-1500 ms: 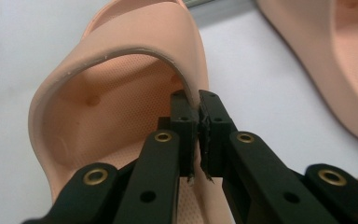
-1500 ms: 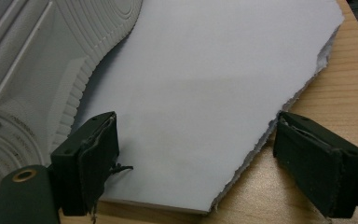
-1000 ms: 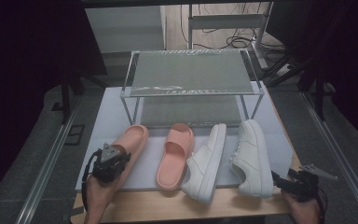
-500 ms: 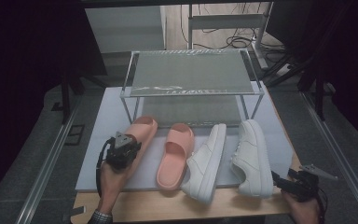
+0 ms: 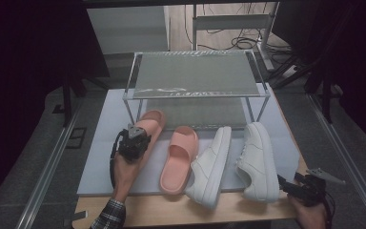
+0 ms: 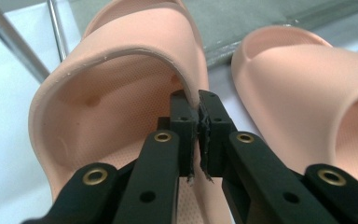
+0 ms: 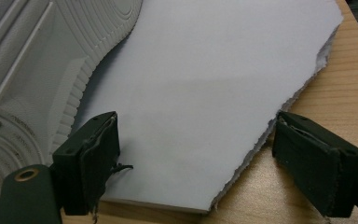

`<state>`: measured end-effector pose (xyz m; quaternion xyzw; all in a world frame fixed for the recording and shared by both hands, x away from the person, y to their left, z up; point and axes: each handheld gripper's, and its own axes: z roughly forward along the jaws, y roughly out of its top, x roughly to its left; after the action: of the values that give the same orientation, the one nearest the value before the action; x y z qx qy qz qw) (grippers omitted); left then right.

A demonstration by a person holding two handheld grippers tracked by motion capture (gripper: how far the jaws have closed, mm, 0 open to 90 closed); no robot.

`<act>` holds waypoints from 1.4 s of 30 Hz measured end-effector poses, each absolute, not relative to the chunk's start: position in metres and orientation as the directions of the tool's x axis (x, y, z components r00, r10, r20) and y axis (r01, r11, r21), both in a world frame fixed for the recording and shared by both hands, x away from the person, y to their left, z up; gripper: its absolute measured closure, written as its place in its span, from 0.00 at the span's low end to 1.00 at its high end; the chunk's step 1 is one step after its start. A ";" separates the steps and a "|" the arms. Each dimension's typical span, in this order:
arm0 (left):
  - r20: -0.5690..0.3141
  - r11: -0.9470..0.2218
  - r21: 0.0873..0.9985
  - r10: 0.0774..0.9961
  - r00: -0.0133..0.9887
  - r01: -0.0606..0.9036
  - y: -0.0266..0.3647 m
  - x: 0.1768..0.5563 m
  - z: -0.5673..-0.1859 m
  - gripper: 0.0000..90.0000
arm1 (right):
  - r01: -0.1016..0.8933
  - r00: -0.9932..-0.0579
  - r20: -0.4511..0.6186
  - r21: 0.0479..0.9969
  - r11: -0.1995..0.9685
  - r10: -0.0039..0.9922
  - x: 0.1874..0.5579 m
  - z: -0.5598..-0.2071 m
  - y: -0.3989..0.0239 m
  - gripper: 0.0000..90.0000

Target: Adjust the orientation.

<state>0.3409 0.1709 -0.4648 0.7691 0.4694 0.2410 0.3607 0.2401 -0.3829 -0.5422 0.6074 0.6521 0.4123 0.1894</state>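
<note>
Currently the left gripper (image 6: pixel 199 109) is clamped on the strap edge of the left slide (image 6: pixel 121 88), one jaw inside the strap and one outside; its mate, the second slide (image 6: pixel 307 88), lies just beside it to the gripper's right, and the rack (image 5: pixel 195 93) stands just ahead. Right gripper (image 7: pixel 196 154) has its jaws wide apart with nothing between them, low over the grey mat (image 7: pixel 205 74) at the counter (image 7: pixel 345 79) edge, a white sneaker (image 7: pixel 37 60) just to its left.
</note>
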 end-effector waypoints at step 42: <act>-0.012 -0.269 0.787 0.893 0.450 0.555 0.170 0.342 -0.476 0.73 | 0.633 -0.190 0.250 0.770 -0.076 0.949 0.240 -0.542 -0.383 0.18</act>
<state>0.3415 0.1696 -0.4756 0.7643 0.4735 0.2249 0.3756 0.2397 -0.3830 -0.5424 0.6067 0.6521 0.4123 0.1917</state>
